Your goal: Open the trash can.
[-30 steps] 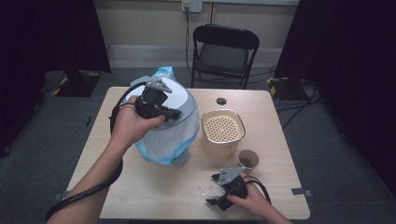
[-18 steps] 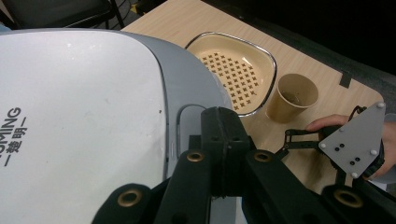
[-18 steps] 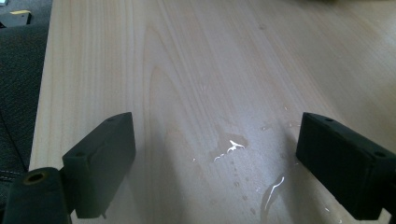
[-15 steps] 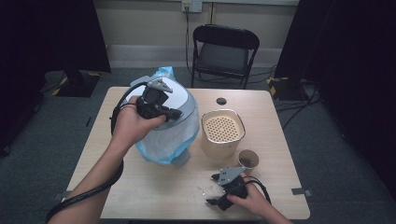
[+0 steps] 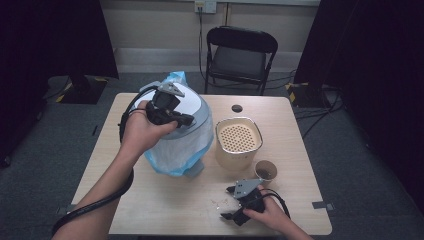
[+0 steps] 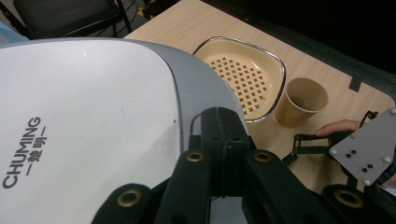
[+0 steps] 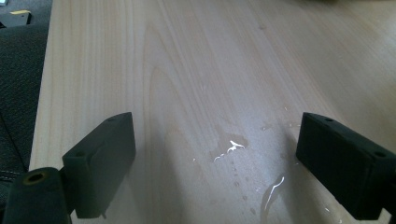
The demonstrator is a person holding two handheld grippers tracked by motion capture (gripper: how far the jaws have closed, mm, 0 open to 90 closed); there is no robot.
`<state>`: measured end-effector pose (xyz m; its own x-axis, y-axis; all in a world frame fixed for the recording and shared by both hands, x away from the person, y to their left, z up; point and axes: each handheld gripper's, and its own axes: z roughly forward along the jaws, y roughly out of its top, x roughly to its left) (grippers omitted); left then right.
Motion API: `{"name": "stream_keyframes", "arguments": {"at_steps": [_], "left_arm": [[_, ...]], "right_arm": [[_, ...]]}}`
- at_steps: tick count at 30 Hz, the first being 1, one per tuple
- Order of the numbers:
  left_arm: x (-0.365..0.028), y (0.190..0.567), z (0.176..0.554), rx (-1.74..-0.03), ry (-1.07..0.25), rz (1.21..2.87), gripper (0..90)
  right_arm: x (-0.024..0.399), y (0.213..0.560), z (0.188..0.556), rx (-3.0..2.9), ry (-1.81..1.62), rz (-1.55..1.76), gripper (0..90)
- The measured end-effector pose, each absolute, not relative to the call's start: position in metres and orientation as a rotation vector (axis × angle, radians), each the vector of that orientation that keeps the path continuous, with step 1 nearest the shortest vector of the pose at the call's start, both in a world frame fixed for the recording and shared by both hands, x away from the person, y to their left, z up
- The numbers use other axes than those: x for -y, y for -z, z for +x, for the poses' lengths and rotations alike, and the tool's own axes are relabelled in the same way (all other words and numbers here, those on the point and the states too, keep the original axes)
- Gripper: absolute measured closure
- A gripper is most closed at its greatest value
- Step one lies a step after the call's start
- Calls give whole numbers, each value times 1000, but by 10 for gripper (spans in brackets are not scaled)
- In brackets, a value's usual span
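Observation:
A grey bin with a white lid [image 5: 196, 104] marked CHUMING [image 6: 93, 116] and a blue bag liner [image 5: 175, 152] stands tilted on the wooden table [image 5: 165, 210]. My left gripper [image 5: 187, 120] lies on the lid's right rim, its jaws shut together [image 6: 223, 122] with nothing visible between them. My right gripper [image 5: 228, 203] sits low near the table's front edge, right of centre. Its jaws stand wide open [image 7: 215, 140] over bare wood with a few spilled water drops [image 7: 231, 147].
A beige perforated basket [image 5: 239, 137] stands just right of the bin, also seen from above [image 6: 247, 74]. A brown paper cup [image 5: 265, 171] [image 6: 303, 100] is in front of it. A small black disc [image 5: 237, 108] lies farther back. A black folding chair [image 5: 240, 55] stands beyond the table.

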<state>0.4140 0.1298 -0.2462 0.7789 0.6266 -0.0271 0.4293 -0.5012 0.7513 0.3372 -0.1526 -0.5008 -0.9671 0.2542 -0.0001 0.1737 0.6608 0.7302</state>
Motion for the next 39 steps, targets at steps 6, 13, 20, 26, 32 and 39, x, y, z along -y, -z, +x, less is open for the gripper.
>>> {"name": "stream_keyframes", "arguments": {"at_steps": [6,13,20,26,32,39], "left_arm": [[-126,248,411,-772,-318,2187,900],[-119,244,405,-721,-283,2205,807],[-114,241,399,-683,-202,2170,678],[-107,247,396,-700,-141,2200,478],[-100,260,393,-693,-79,2189,308],[-91,270,386,-627,-43,2186,178]], "right_arm": [[153,501,337,-2769,-1201,357,111],[153,501,337,-2770,-1201,358,109],[153,501,337,-2771,-1202,358,109],[153,501,337,-2770,-1202,357,109],[153,501,337,-2770,-1202,357,109],[153,501,337,-2770,-1202,358,109]]}}
